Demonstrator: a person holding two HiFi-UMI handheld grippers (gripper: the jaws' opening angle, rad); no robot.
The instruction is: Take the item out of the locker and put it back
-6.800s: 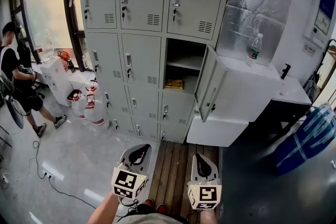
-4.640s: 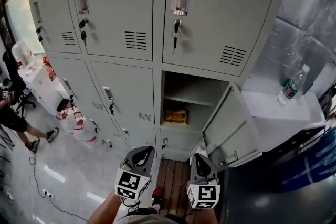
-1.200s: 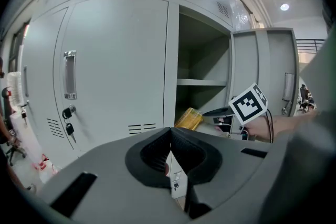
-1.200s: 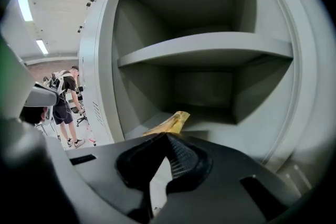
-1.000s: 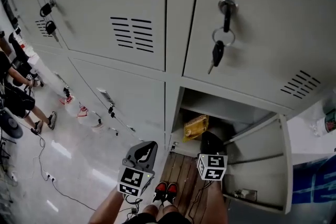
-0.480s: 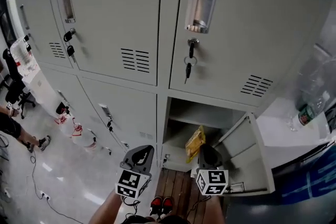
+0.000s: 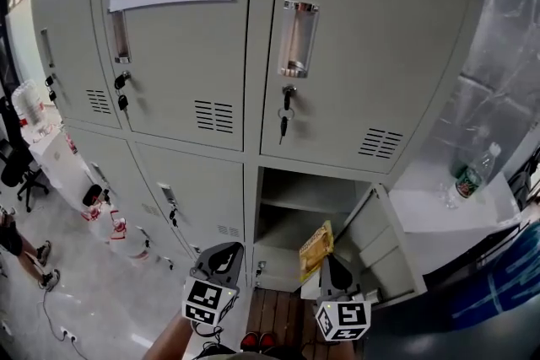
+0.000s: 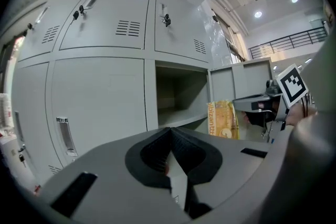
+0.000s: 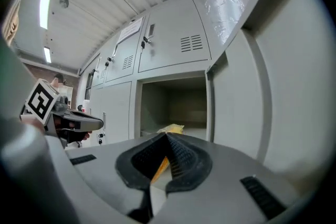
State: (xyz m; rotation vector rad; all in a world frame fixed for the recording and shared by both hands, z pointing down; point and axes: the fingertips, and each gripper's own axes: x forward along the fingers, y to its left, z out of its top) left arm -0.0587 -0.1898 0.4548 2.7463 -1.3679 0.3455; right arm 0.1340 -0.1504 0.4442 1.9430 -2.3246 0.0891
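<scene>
A yellow snack packet [image 7: 315, 250] stands on edge in front of the open locker [image 7: 297, 211], with my right gripper [image 7: 328, 262] shut on its lower right corner. In the right gripper view the packet [image 9: 159, 167] shows as a yellow strip pinched between the pads, its far end [image 9: 171, 128] pointing at the locker's lower shelf [image 9: 178, 124]. The left gripper view shows the packet [image 8: 221, 119] upright beside the locker mouth [image 8: 178, 94]. My left gripper [image 7: 221, 254] hangs to the left of the locker, shut on nothing, its pads [image 8: 181, 148] pressed together.
The locker door [image 7: 381, 242] swings out to the right of the opening. A key hangs in the door above [image 7: 284, 124]. A water bottle [image 7: 467, 174] stands on the white cabinet to the right. Red-capped jugs [image 7: 110, 225] sit on the floor at the left.
The packet lay on the locker's lower shelf several seconds ago. Over the last second my right gripper has lifted it up and out of the opening; my left gripper rose a little too.
</scene>
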